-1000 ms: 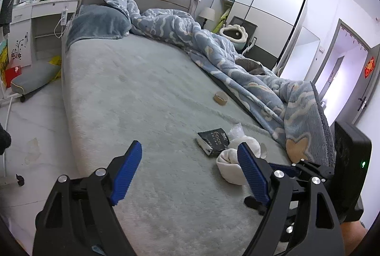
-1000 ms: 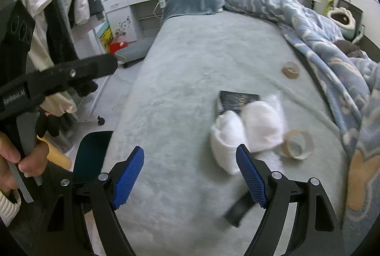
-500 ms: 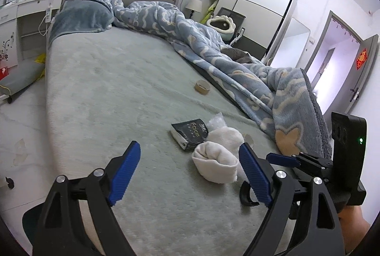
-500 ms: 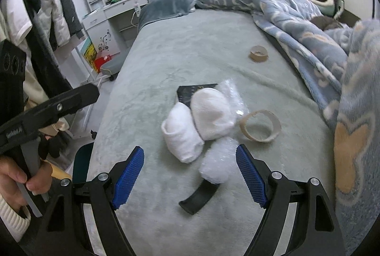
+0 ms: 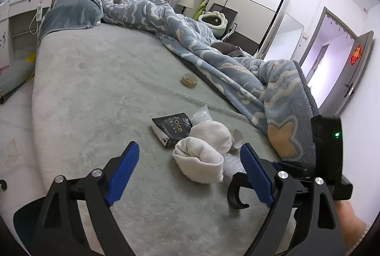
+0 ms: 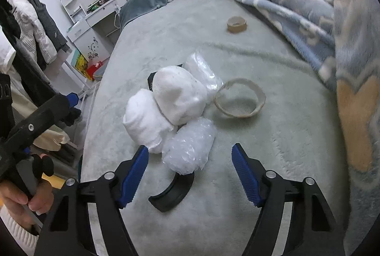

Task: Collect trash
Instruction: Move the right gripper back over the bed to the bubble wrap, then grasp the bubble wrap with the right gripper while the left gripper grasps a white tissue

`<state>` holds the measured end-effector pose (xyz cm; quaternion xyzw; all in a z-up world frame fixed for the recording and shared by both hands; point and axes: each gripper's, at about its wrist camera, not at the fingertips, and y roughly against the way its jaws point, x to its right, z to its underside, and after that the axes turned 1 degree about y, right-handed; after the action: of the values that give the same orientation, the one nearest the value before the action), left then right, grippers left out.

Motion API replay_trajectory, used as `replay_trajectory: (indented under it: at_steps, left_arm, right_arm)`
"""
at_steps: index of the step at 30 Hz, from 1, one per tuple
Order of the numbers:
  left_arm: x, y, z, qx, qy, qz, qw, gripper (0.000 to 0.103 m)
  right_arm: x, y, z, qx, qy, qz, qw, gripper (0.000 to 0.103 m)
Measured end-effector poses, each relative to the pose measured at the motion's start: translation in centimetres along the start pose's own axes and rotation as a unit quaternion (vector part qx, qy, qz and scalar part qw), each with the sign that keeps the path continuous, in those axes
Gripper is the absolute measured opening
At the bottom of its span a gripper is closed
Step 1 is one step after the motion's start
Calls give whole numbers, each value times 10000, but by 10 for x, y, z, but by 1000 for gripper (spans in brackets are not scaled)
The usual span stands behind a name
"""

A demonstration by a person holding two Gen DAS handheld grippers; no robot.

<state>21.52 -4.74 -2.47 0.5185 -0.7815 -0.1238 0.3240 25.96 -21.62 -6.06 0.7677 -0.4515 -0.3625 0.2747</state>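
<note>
The bubble wrap wad lies near the bed's foot edge, touching the white rolled socks. It looks light, soft and slippery — I'd pinch its fat middle. My right gripper hangs just over it, wide open. My left gripper hangs low beside the pile — wide open too.

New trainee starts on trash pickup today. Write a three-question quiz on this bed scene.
1. True or false: the right gripper is shut on the bubble wrap wad.
2. Which lies farther up the bed: A) the tape roll or B) the thin cardboard ring?
3. Fill in: the black box is printed with the word ____.

Key: 1 false, both grippers open and empty; 2 A; 3 Face.
</note>
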Motion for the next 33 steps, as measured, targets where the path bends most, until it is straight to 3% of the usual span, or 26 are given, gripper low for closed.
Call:
replay_trajectory:
  at_steps: [8, 12, 15, 24, 33]
  left_arm:
    - [4, -13, 6, -163, -73, 39, 9998, 89]
    - [7, -15, 8, -146, -133, 53, 9998, 89]
    - [9, -18, 10, -167, -149, 106, 9997, 89]
    - [18, -36, 19, -420, -222, -90, 9988, 88]
    - [18, -61, 23, -697, 75, -51, 9975, 73]
  right_arm:
    - [6, -6, -3, 53, -343, -224, 9991, 62]
    - [18, -11, -2, -45, -738, -479, 9961, 47]
    - [22, -5, -2, 42, -797, -513, 9955, 42]
    - [21, 14, -2, 75, -699, -523, 9962, 41]
    - [29, 31, -3, 210, -580, -418, 9972, 41]
